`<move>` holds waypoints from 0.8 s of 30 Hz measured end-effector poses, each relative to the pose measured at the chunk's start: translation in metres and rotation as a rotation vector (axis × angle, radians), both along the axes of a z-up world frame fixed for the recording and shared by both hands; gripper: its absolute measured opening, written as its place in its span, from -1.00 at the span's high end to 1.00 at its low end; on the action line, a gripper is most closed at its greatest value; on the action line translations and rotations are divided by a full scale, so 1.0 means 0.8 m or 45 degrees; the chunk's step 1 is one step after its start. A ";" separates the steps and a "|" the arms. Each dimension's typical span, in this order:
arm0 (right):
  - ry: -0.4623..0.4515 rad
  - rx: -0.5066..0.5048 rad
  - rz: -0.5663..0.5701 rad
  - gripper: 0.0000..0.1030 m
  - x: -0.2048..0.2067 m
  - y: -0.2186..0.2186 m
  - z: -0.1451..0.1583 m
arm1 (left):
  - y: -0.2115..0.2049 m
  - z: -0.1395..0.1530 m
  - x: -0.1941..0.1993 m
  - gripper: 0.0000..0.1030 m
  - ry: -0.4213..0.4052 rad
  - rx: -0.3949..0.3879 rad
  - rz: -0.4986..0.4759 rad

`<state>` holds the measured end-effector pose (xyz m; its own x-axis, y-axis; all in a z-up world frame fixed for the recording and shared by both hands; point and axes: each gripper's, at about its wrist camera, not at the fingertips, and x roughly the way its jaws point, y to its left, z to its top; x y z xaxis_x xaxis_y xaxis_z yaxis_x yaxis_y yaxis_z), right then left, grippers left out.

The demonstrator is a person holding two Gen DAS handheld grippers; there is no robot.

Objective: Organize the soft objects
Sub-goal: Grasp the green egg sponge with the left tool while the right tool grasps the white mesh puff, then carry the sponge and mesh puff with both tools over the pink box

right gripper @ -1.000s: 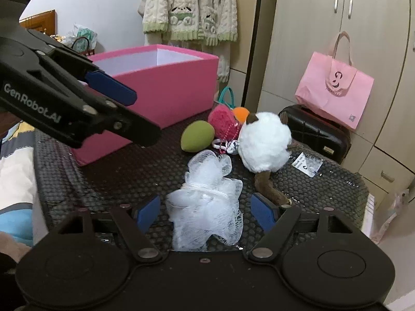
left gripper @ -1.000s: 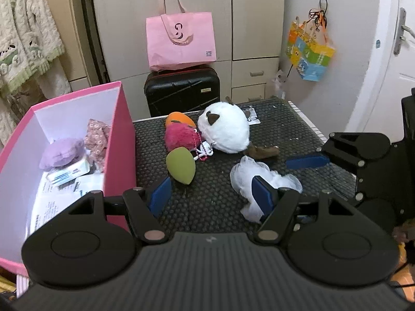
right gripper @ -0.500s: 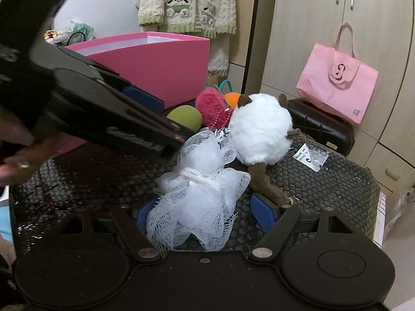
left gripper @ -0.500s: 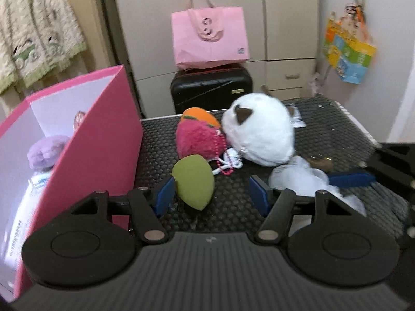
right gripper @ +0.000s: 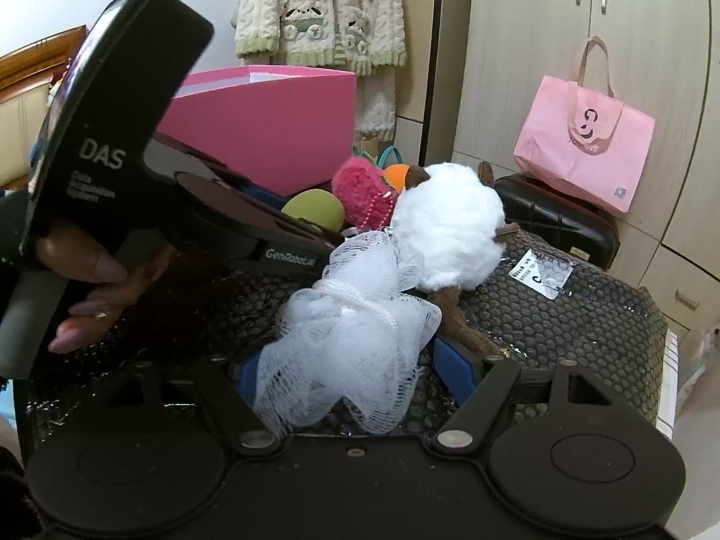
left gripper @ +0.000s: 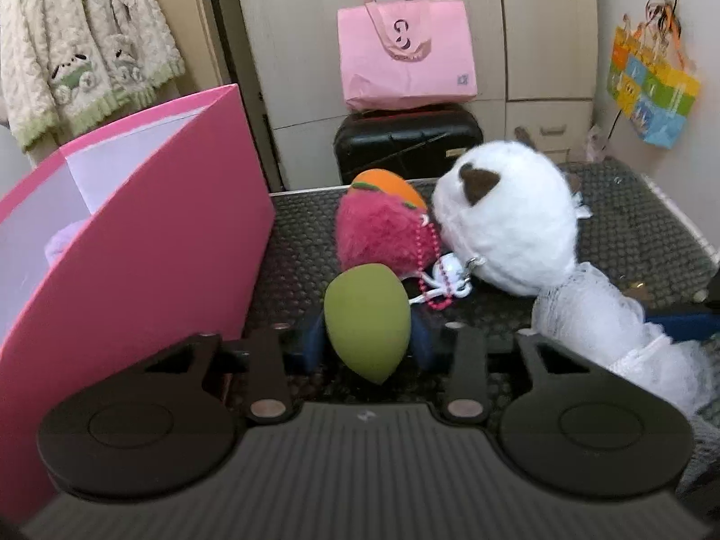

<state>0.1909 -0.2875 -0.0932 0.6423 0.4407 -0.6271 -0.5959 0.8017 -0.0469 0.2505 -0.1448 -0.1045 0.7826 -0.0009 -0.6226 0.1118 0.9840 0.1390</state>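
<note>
My left gripper (left gripper: 366, 344) is shut on a green egg-shaped sponge (left gripper: 366, 315), its blue pads pressed to both sides just above the black honeycomb mat (left gripper: 630, 234). Behind the sponge lie a pink fuzzy toy (left gripper: 378, 234), an orange ball (left gripper: 387, 182) and a white plush (left gripper: 508, 225). A white mesh bath puff (right gripper: 351, 342) lies between the blue pads of my right gripper (right gripper: 351, 371), whose jaws are closing without visibly squeezing it. The open pink box (left gripper: 135, 234) stands on the left. A hand (right gripper: 90, 270) holds the left gripper.
A pink tote bag (left gripper: 405, 54) sits on a black suitcase (left gripper: 405, 144) behind the table. A knitted cardigan (left gripper: 81, 54) hangs at the far left and a colourful bag (left gripper: 652, 85) on the right wall. A purple soft item (left gripper: 58, 243) lies inside the box. A paper label (right gripper: 540, 274) lies on the mat.
My left gripper came down and forward to the green sponge and closed on it. My right gripper slid forward around the mesh puff and its jaws narrowed a little.
</note>
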 end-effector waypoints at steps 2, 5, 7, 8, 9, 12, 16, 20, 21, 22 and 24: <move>-0.010 0.003 -0.002 -0.24 -0.001 -0.001 0.001 | 0.001 0.002 -0.004 0.28 -0.016 0.004 0.007; -0.021 -0.002 -0.019 0.03 -0.001 -0.001 0.003 | 0.002 0.008 -0.013 0.29 -0.046 0.002 0.007; -0.019 -0.003 -0.034 0.10 -0.002 -0.001 0.004 | 0.003 0.014 -0.021 0.28 -0.057 -0.016 -0.001; -0.016 -0.002 -0.042 0.11 -0.003 -0.001 0.005 | 0.004 0.016 -0.025 0.28 -0.056 -0.025 -0.004; -0.013 -0.002 -0.050 0.12 -0.005 -0.001 0.006 | 0.005 0.019 -0.029 0.28 -0.052 -0.035 -0.010; -0.011 -0.005 -0.062 0.13 -0.013 0.000 0.009 | 0.008 0.024 -0.041 0.28 -0.033 -0.078 -0.025; -0.002 -0.016 -0.071 0.13 -0.026 0.004 0.010 | 0.006 0.028 -0.058 0.28 -0.027 -0.115 -0.065; 0.008 -0.028 -0.105 0.13 -0.043 0.006 0.013 | 0.005 0.031 -0.073 0.28 -0.003 -0.123 -0.080; 0.010 -0.032 -0.112 0.13 -0.047 0.006 0.014 | 0.005 0.031 -0.078 0.28 0.010 -0.128 -0.090; 0.010 -0.037 -0.119 0.13 -0.053 0.006 0.015 | 0.005 0.032 -0.082 0.28 0.024 -0.128 -0.102; 0.009 -0.052 -0.129 0.13 -0.063 0.007 0.018 | 0.005 0.033 -0.093 0.28 0.051 -0.130 -0.126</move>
